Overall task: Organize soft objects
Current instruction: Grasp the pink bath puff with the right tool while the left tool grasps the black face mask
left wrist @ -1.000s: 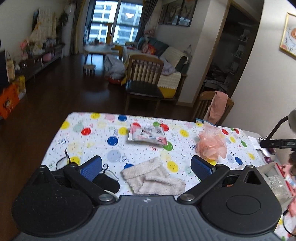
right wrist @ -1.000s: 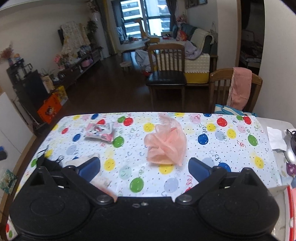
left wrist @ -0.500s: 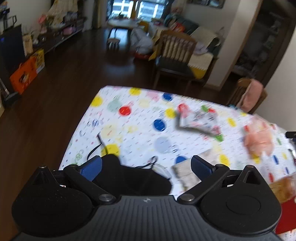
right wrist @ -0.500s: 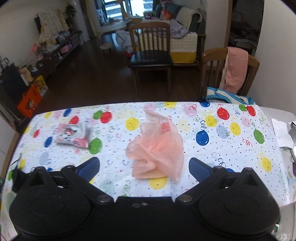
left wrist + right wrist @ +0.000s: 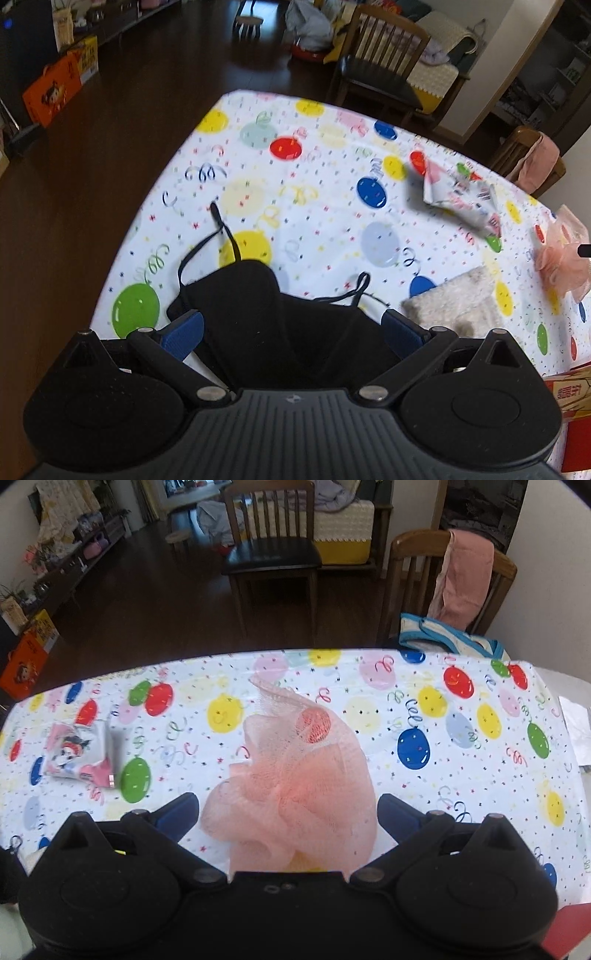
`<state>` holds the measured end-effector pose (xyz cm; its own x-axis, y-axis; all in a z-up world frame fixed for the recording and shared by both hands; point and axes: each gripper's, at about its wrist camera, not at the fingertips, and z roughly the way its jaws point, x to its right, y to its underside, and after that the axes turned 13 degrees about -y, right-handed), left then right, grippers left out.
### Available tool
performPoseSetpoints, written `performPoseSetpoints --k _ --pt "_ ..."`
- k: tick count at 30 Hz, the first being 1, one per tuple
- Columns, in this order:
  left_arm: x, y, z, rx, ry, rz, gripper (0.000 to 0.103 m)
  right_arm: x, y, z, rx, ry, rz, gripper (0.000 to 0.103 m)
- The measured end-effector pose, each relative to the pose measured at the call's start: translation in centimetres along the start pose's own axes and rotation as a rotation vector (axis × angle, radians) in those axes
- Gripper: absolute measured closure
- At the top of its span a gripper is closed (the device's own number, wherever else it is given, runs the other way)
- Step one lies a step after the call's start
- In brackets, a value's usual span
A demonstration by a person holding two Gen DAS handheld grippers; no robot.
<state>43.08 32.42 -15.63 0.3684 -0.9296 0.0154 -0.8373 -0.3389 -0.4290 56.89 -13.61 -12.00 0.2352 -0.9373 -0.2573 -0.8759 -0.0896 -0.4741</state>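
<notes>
Black mask (image 5: 280, 325) lies on the bench (image 5: 325, 236) between the spread left claw (image 5: 293, 330), its near part hidden by the claw body. Pink pouf (image 5: 295, 782) sits between the spread right claw (image 5: 288, 812), its lower edge cut off.

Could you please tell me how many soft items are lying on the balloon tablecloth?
4: black mask between the left gripper fingers, beige cloth beside it, printed pouch farther back, pink mesh puff between the right gripper fingers.

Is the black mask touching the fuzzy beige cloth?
Apart. The left wrist view shows bare tablecloth between the black mask and the fuzzy beige cloth.
</notes>
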Motion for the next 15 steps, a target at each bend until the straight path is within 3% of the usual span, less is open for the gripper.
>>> performPoseSetpoints --k 9,15 --pt "-0.3 0.5 3.1 -0.05 -0.02 -0.03 0.001 1.0 0.5 3.9 -0.071 0.032 0.051 0.001" --pt "0.6 0.9 3.7 -0.03 -0.075 0.001 0.009 0.9 1.2 5.1 -0.096 0.053 0.038 0.018"
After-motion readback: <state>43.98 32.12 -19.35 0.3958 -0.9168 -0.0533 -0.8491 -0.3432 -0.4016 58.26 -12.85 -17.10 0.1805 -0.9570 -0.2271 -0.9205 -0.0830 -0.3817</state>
